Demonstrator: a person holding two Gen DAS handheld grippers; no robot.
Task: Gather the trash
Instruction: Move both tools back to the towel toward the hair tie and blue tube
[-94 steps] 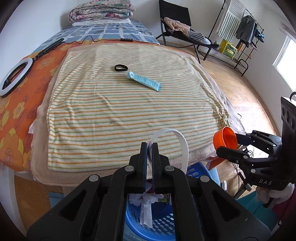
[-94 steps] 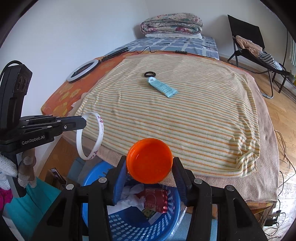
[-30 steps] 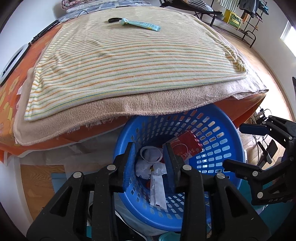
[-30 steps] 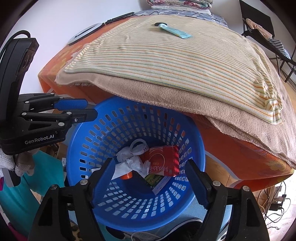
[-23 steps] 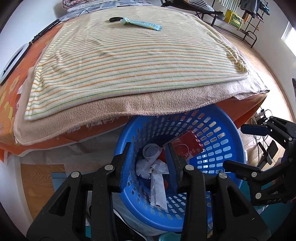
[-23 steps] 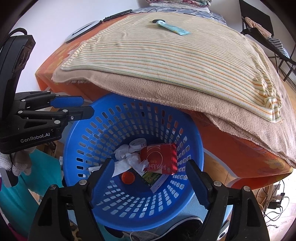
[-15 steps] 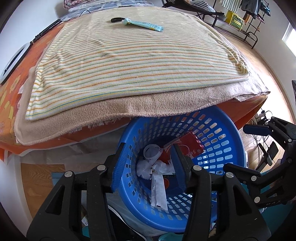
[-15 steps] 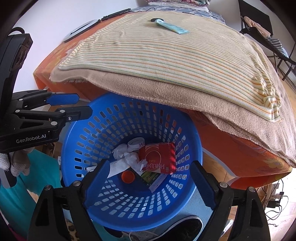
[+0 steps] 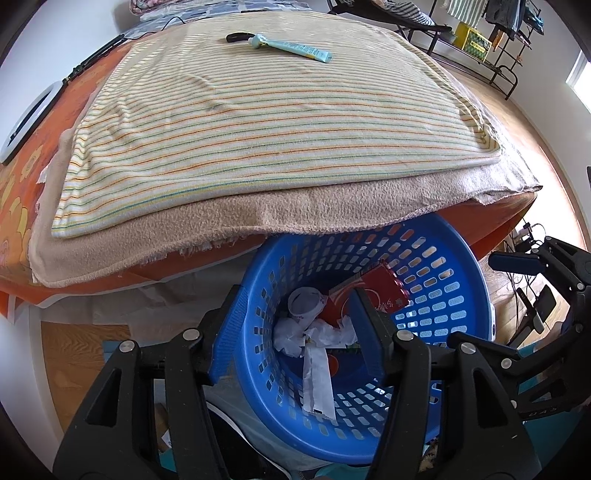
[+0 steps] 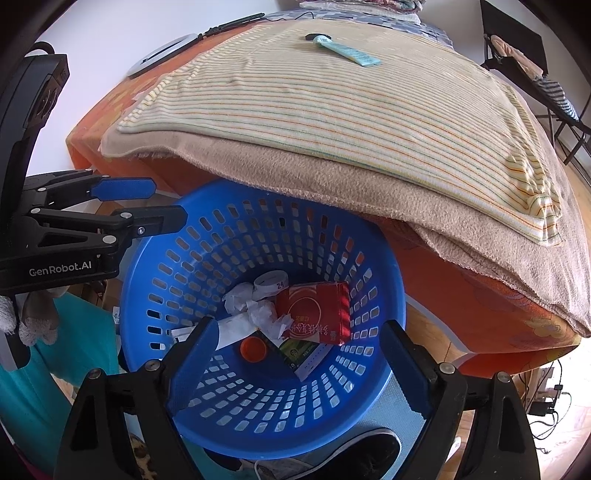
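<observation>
A blue perforated basket (image 9: 461, 254) (image 10: 140, 269) stands on the floor against the bed's edge. Inside lie a red packet (image 9: 373, 291) (image 10: 317, 314), a white tape ring (image 9: 304, 301) (image 10: 269, 282), crumpled white paper (image 10: 255, 314), an orange cap (image 10: 253, 349) and a green-and-white box (image 10: 303, 352). My left gripper (image 9: 298, 295) (image 10: 162, 205) hangs open and empty over the basket's left rim. Over the near side, my right gripper (image 10: 299, 326) (image 9: 476, 299) is wide open and empty. On the striped blanket lie a light-blue tube (image 9: 291, 46) (image 10: 347, 51) and a black ring (image 9: 238, 36) (image 10: 316, 36).
The bed with its beige and striped blankets (image 9: 258, 122) overhangs the basket's far rim. A ring light (image 9: 26, 118) (image 10: 166, 51) rests at the bed's left edge. A black chair (image 10: 517, 48) stands beyond. A shoe (image 10: 369, 446) and teal cloth (image 10: 74, 350) lie near the basket.
Three seconds ago the left gripper held the white ring and the right the orange cap; both items now lie in the basket. Over the last second both grippers opened wider.
</observation>
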